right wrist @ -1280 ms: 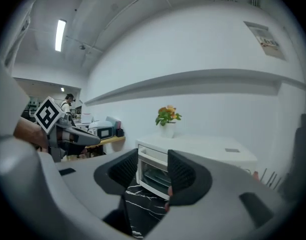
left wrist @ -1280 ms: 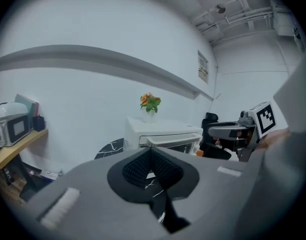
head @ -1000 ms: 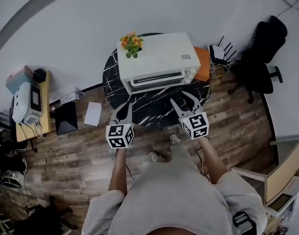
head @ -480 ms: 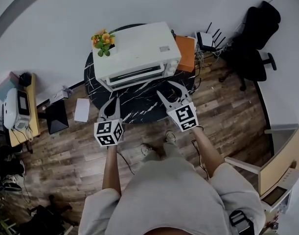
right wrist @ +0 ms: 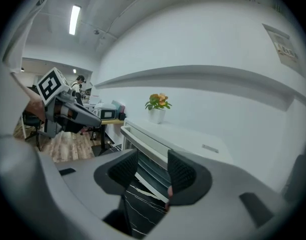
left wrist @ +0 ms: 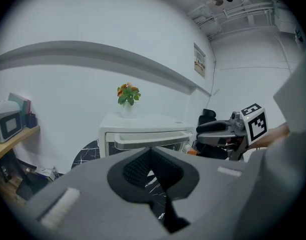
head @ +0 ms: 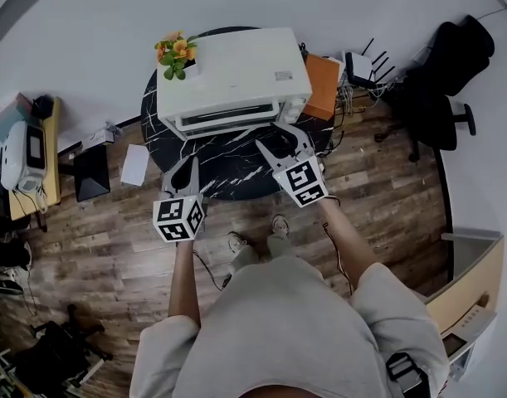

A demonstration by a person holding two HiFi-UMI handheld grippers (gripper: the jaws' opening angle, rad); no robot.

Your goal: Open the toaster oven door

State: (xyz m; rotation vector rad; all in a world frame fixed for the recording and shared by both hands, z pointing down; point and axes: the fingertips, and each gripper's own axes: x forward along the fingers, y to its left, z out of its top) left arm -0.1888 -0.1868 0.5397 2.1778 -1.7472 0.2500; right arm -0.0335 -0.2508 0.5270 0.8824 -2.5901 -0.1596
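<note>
- The toaster oven (head: 236, 71) is a white box with a flat top; its door (head: 226, 115) is shut, with a long pale bar handle (left wrist: 148, 139) running across near the door's top edge.
- It stands at the far edge of the round black marbled table (head: 224, 175), front turned toward the person. A small potted plant (head: 176, 55) with orange flowers sits on its top at the far left corner, and an orange box (head: 324, 89) lies just beside its right side.
- The right gripper (head: 280, 142) hovers over the table just in front of the right part of the door, jaws spread wide with nothing between them; in the right gripper view the handle shows beyond the gap.
- The left gripper (head: 181, 171) hangs at the near left edge of the table, apart from the oven, its jaws pressed together on nothing.
- The oven's right-hand controls are too small to make out in the head view.
- The gripper bodies cover the oven's lower front in both gripper views.
</note>
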